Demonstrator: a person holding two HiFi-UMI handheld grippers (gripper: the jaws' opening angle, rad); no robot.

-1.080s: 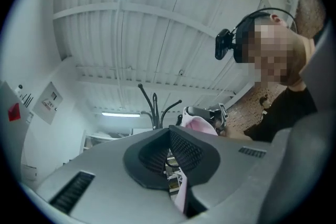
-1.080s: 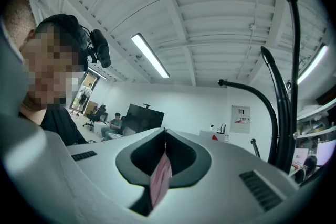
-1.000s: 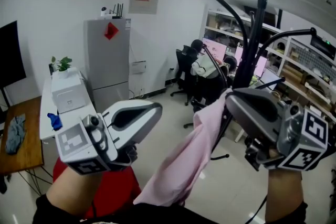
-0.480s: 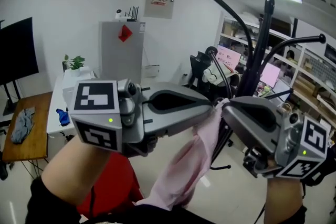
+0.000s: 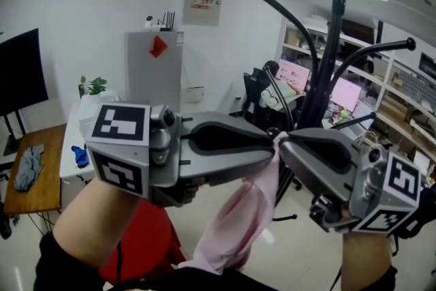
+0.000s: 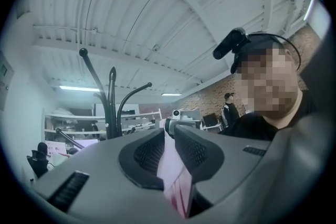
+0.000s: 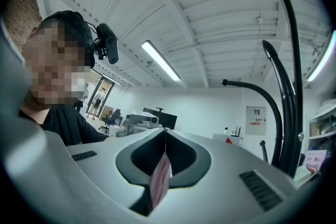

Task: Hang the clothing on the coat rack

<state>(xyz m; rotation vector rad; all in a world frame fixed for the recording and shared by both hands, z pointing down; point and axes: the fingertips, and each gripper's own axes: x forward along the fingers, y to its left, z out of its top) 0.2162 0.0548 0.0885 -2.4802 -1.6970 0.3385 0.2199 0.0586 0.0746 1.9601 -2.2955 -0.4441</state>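
A pink garment (image 5: 238, 221) hangs down from its top edge, where both grippers meet in the head view. My right gripper (image 5: 283, 141) is shut on that edge; in the right gripper view a pink fold (image 7: 160, 183) sits pinched between the closed jaws (image 7: 165, 134). My left gripper (image 5: 272, 146) points at the same spot from the left. Its jaws (image 6: 169, 131) have just been opening, and the cloth (image 6: 173, 176) lies loosely in the gap between them. The black coat rack (image 5: 327, 58) stands just behind, its curved arms rising overhead (image 6: 111, 107) (image 7: 291, 86).
A grey cabinet (image 5: 153, 71) stands against the back wall, with a white table and a wooden table (image 5: 34, 180) to its left. A person sits at a desk (image 5: 272, 88) behind the rack. Shelves (image 5: 402, 99) line the right side. Something red (image 5: 143, 242) lies low at left.
My left gripper has swung up and to the right from the lower left to the garment's top edge beside the right gripper. The right gripper has kept its hold.
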